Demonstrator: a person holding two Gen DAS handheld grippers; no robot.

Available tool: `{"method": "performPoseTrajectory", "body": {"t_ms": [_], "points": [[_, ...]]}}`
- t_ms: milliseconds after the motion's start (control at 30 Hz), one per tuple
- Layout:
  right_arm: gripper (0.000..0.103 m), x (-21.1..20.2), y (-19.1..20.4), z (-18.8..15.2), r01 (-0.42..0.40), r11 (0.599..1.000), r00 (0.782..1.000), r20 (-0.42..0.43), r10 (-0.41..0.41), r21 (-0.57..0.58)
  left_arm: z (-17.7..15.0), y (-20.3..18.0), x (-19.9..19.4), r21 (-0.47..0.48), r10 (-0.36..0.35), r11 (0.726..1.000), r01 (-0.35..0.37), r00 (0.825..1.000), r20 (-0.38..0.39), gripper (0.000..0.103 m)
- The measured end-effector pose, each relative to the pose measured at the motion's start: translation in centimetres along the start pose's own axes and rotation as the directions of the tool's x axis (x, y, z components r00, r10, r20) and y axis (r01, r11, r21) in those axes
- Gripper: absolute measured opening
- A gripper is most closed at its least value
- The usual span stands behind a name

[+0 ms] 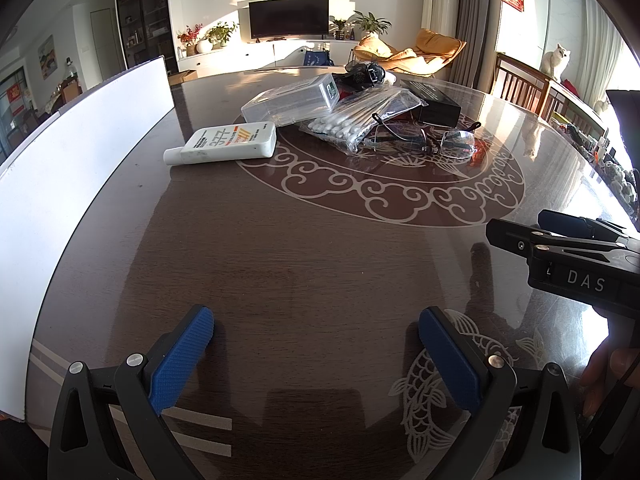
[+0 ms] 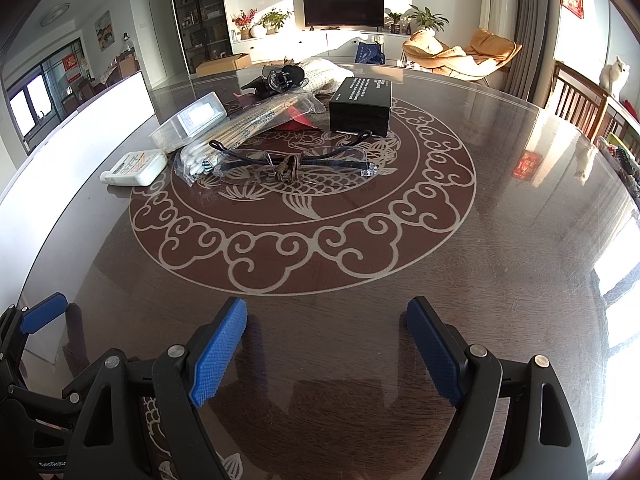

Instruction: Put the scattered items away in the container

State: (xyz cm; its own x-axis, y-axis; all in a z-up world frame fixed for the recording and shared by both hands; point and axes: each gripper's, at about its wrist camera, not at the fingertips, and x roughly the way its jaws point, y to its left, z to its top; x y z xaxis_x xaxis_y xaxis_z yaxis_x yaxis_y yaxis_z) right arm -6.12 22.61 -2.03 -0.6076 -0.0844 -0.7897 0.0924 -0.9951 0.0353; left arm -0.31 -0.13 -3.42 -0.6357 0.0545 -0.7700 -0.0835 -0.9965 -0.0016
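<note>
A pile of items lies at the far middle of the dark round table: a white flat bottle, a clear plastic case, a bag of cotton swabs, glasses, a black box and a dark hair clip. A white container stands along the left. My left gripper is open and empty near the front edge. My right gripper is open and empty beside it.
The right gripper's body shows at the right of the left wrist view. Wooden chairs stand beyond the table's right edge, with a white cat behind them. A television and an armchair stand far behind.
</note>
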Motion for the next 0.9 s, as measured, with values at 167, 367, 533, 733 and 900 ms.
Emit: {"method": "performPoseTrajectory", "body": {"t_ms": [167,367,533,733,900], "points": [[0.083,0.0,0.0,0.0,0.000,1.000,1.000,0.000,0.000,0.000,0.0,0.0,0.0,0.000,0.000,1.000,0.000,1.000,0.000,0.103],[0.085,0.1,0.1,0.0,0.004,1.000,1.000,-0.004,-0.004,-0.008,0.3,0.2,0.0,0.014,-0.019,1.000,0.020,1.000,-0.022,0.103],[0.085,0.2,0.3,0.0,0.019,1.000,1.000,-0.009,-0.019,-0.021,0.3,1.5,0.0,-0.007,0.003,1.000,-0.003,0.999,-0.034,0.103],[0.085,0.0,-0.1,0.0,-0.001,1.000,1.000,-0.003,0.001,-0.005,0.1,2.5,0.0,0.002,-0.004,1.000,0.004,0.999,-0.035,0.103],[0.085,0.1,0.0,0.0,0.015,1.000,1.000,-0.007,-0.015,-0.018,2.0,4.5,0.9,-0.095,-0.014,0.995,0.005,0.996,-0.087,0.103]]}}
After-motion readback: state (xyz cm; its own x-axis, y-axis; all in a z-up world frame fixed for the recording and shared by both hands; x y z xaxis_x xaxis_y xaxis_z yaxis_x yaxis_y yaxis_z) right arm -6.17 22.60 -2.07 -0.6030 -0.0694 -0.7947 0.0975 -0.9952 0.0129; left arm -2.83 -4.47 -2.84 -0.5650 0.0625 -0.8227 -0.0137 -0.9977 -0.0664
